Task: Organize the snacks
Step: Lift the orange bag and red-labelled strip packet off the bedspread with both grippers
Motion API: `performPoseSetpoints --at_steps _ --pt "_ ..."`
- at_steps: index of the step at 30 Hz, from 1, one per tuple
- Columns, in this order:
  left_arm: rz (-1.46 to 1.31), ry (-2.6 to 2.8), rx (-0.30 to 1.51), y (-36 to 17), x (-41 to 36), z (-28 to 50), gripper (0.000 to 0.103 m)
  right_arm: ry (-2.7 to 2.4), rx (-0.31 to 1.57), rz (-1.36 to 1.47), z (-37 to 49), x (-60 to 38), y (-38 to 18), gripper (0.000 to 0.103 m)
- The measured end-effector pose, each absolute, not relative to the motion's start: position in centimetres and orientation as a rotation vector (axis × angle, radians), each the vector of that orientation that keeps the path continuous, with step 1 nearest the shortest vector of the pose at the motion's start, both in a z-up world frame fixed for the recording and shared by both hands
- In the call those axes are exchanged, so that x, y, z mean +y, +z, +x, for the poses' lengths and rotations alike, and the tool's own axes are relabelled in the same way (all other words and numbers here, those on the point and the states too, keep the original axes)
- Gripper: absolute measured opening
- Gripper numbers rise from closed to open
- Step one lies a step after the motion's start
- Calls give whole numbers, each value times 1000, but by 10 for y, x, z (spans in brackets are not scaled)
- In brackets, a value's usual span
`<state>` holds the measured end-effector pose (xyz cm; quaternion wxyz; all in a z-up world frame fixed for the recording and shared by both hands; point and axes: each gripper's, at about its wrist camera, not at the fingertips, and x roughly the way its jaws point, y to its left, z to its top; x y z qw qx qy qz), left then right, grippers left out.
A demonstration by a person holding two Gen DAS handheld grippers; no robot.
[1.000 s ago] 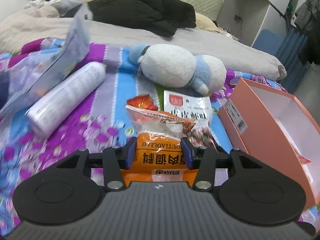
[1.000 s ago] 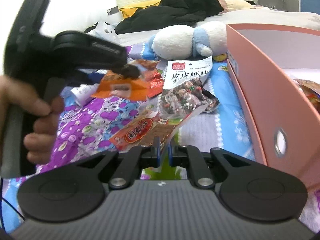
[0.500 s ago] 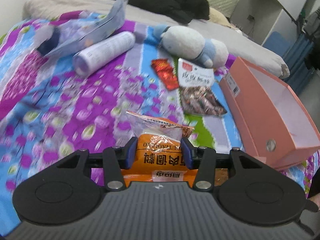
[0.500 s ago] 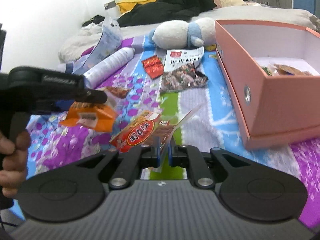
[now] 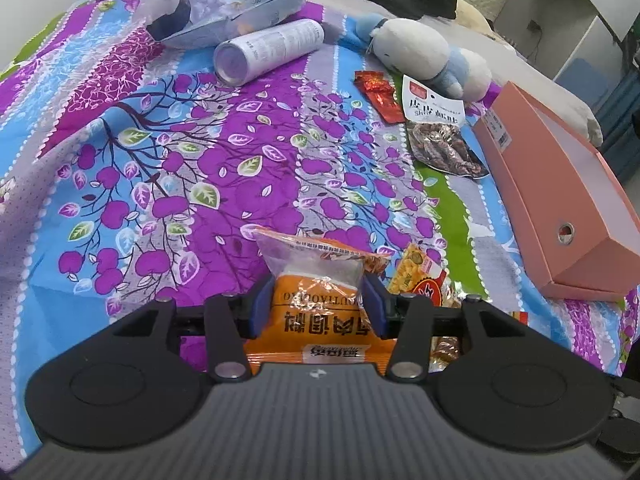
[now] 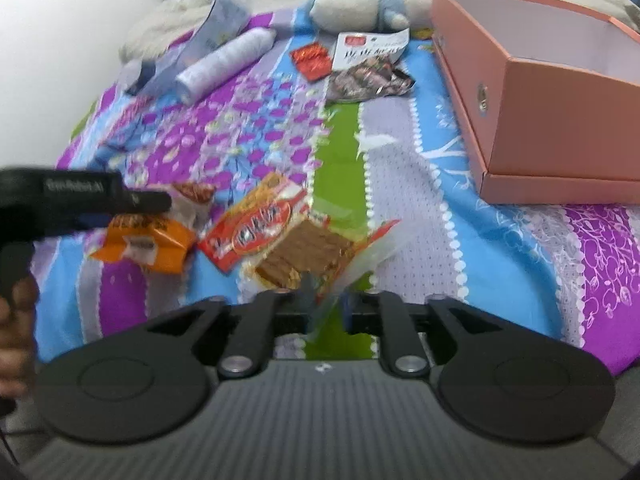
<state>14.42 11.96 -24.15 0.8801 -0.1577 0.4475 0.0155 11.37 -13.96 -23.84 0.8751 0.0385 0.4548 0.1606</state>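
My left gripper (image 5: 318, 304) has its blue pads against the sides of an orange snack packet (image 5: 316, 320), and its jaws are opening. In the right wrist view the orange snack packet (image 6: 144, 244) hangs under the left gripper (image 6: 156, 202), low over the flowered bedspread. My right gripper (image 6: 328, 312) has its jaws opening. The clear edge of a red snack packet (image 6: 256, 232) stands loose between its pads, which do not press on it. That packet lies on the bedspread beside the orange one. The open pink box (image 6: 560, 100) sits to the right.
Further up the bed lie a white tube (image 5: 272, 48), a bluish bag (image 5: 240, 12), a plush toy (image 5: 416, 52), a small red packet (image 5: 378, 92) and a white-labelled packet of dark snacks (image 5: 440, 136). A person's hand (image 6: 16, 320) holds the left gripper's handle.
Both grippers have drawn back toward the near end of the bed. The right jaws have parted and let go of the red packet's clear edge. The left gripper carried the orange packet along.
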Motion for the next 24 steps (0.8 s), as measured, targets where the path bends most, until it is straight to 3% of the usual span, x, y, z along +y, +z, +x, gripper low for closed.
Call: performPoseSetpoints --at_steps 1,4,18,24 --pt "-334 29 938 -241 120 144 66 344 953 84 114 -141 -238 59" --pt "-320 21 933 -239 118 144 80 365 956 66 116 -142 -235 72" --pt "-316 55 918 -238 120 136 88 445 822 -229 138 -140 -213 75" --pt "-317 34 921 -238 118 129 89 658 841 -451 150 -117 -228 77"
